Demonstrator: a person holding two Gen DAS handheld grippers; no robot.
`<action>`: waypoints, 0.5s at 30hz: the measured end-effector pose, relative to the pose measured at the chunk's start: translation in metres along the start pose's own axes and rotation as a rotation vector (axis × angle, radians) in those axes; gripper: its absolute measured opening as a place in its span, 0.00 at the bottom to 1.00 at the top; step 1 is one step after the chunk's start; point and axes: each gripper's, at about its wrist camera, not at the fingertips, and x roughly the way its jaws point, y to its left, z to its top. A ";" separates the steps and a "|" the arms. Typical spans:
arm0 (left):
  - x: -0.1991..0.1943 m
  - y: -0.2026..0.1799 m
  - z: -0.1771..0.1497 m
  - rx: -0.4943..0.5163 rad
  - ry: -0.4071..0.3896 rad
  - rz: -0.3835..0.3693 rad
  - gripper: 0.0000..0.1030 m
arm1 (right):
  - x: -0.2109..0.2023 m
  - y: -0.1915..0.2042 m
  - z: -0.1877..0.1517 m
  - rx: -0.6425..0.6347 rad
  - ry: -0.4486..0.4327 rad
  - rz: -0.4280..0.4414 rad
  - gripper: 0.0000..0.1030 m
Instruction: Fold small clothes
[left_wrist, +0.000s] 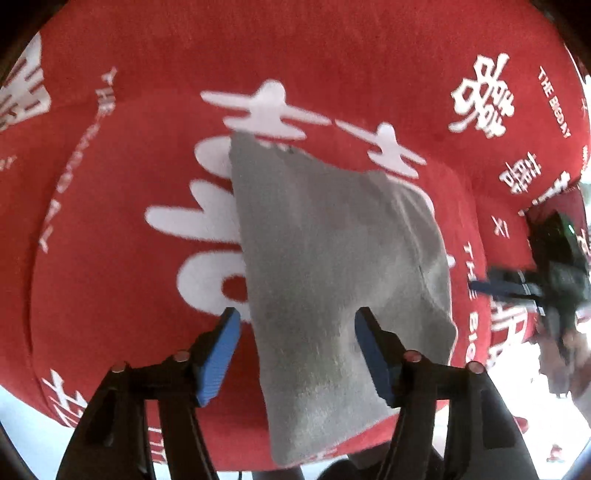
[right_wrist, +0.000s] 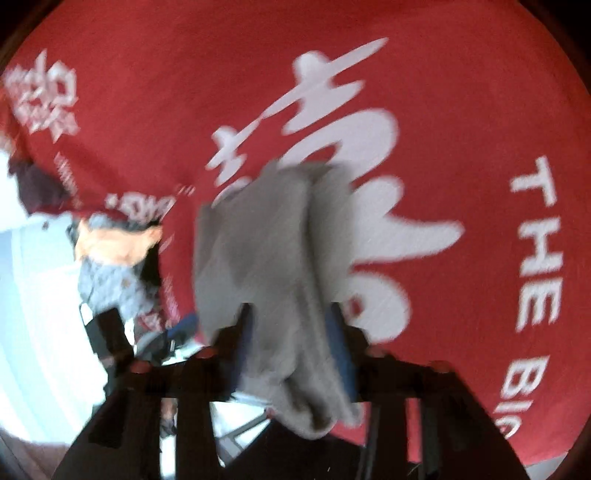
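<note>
My left tool (left_wrist: 297, 347) stands released, pads clear either side of the grey garment (left_wrist: 332, 258), which lies on the red printed cover (left_wrist: 129, 184). My right tool (right_wrist: 291, 328) straddles bunched grey cloth; blur hides whether it grips. Advice: set the fold flat, align edges before withdrawing. No containers visible.
</note>
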 end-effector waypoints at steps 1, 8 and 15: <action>0.000 0.000 0.004 -0.002 -0.010 0.020 0.64 | 0.005 0.005 -0.002 -0.018 0.000 -0.001 0.54; 0.016 0.012 0.019 -0.019 -0.044 0.151 0.64 | 0.050 0.011 0.017 -0.033 0.010 0.016 0.54; 0.043 0.010 0.010 -0.021 0.000 0.146 0.64 | 0.061 0.028 0.026 -0.094 0.021 -0.020 0.27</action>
